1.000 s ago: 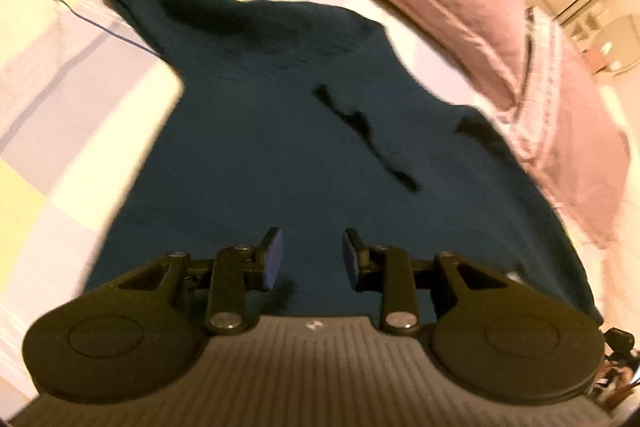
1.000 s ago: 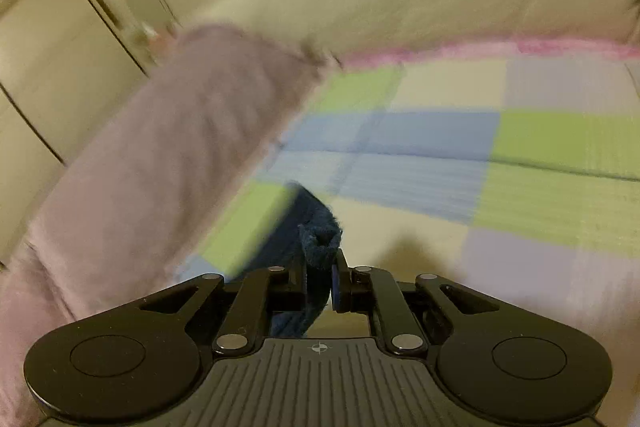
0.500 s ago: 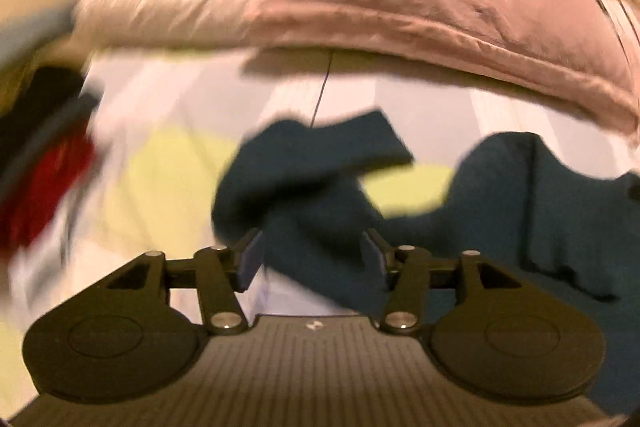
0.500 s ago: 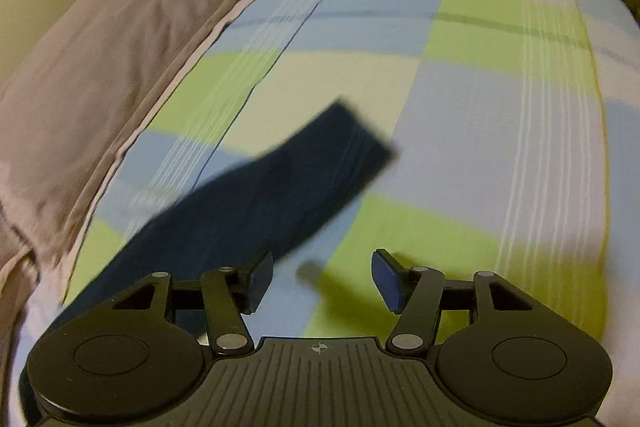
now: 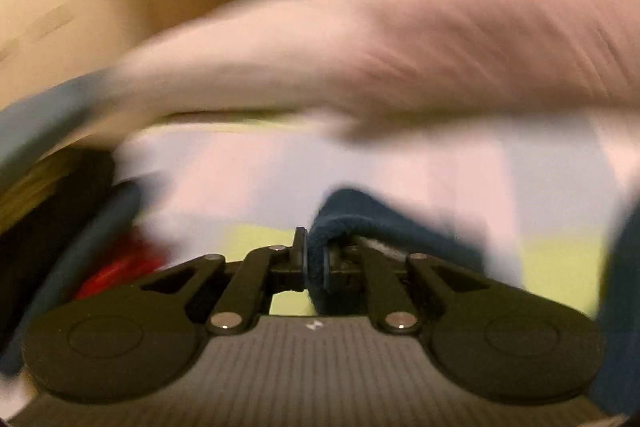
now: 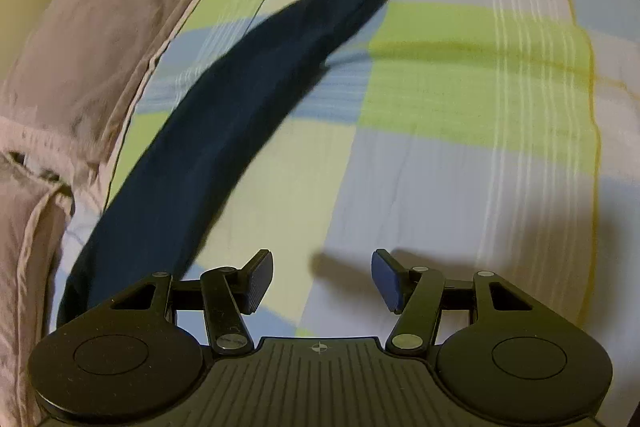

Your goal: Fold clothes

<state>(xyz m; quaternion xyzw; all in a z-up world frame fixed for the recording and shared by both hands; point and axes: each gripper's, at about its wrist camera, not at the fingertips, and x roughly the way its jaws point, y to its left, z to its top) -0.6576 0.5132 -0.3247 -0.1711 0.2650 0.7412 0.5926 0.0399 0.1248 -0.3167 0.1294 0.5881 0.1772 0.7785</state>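
A dark navy sweater lies on a checked bed sheet [image 6: 460,87]. In the left wrist view, my left gripper [image 5: 316,263] is shut on the cuff end of one navy sleeve [image 5: 360,223]; the view is blurred by motion. In the right wrist view, the other navy sleeve [image 6: 224,115] lies stretched out flat, running from lower left to its cuff at upper centre. My right gripper [image 6: 322,279] is open and empty above the sheet, just right of that sleeve.
A mauve quilt [image 6: 100,7] is bunched along the left side of the bed and shows pink in the left wrist view [image 5: 400,55]. Dark and red clothes [image 5: 116,267] lie at the left. A blue-grey item [image 5: 36,127] is at the far left.
My left gripper swung left to the sleeve end and shut on it. My right gripper let go of the other sleeve, opened and pulled back; that sleeve now lies flat.
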